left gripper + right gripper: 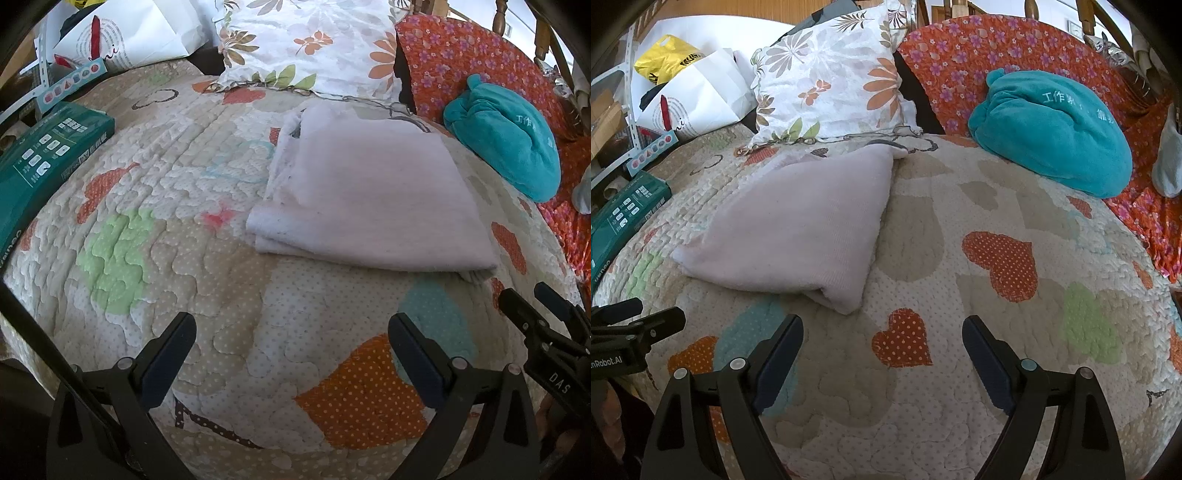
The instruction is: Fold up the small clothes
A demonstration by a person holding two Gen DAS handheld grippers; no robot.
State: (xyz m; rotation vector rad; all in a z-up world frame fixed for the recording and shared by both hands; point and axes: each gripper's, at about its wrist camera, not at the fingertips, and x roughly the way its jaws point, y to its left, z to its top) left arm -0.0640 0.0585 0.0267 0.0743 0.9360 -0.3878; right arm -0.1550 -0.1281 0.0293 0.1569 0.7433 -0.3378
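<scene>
A pale pink garment lies folded into a flat stack on the quilted bed cover. It also shows in the right wrist view. My left gripper is open and empty, hovering over the quilt just in front of the garment. My right gripper is open and empty, to the right and in front of the garment's near corner. The right gripper shows at the right edge of the left wrist view. The left gripper shows at the left edge of the right wrist view.
A floral pillow and a teal plush bundle on an orange flowered cloth lie behind the garment. A green box sits at the left edge, with white paper bags and a yellow bag beyond.
</scene>
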